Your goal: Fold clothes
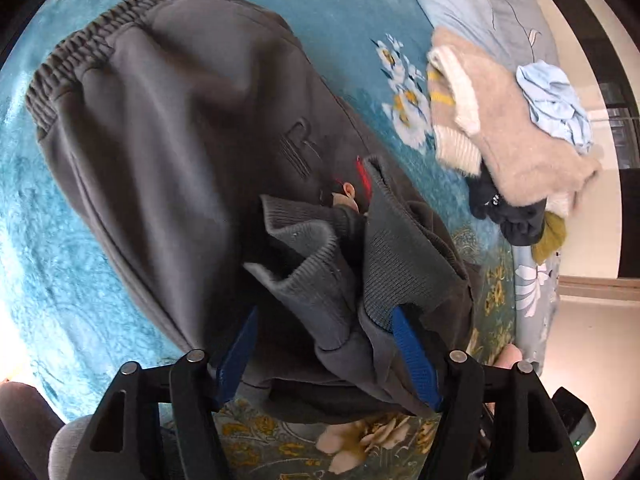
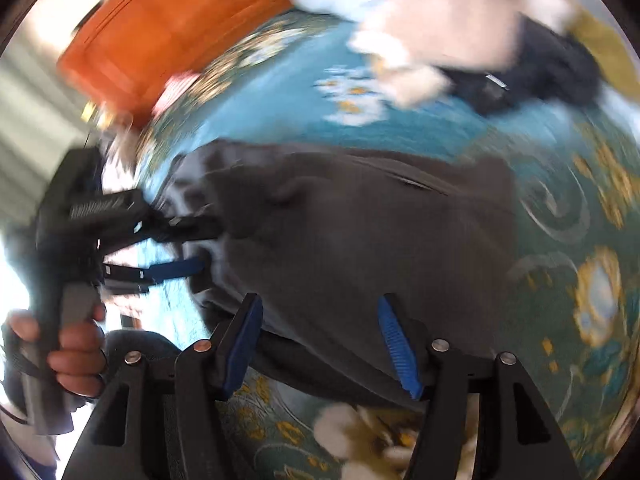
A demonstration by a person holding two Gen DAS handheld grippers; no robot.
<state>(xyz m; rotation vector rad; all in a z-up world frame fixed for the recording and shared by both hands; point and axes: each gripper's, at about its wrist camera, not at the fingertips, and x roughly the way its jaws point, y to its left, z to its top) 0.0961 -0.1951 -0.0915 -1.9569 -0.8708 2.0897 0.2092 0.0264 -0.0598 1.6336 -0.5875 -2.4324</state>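
Right wrist view is smearing with motion blur, so the far clothes pile (image 2: 460, 40) and the orange headboard-like thing (image 2: 180, 20) are reading only as colour blobs. Dark grey sweatpants (image 1: 180, 140) are lying on the teal floral bedspread (image 1: 40, 200), waistband at the far end, ribbed cuffs (image 1: 340, 264) bunching up right in front of the left gripper (image 1: 324, 344) and hiding its fingertips. Its blue pads (image 1: 412, 356) are sitting wide apart with cuff fabric draping between and against them; cannot tell whether anything is pinched. Right gripper (image 2: 324, 340) is hanging spread wide over the sweatpants' near edge, clamping nothing. Beige sweater (image 1: 508, 120) is topping the pile, well apart.
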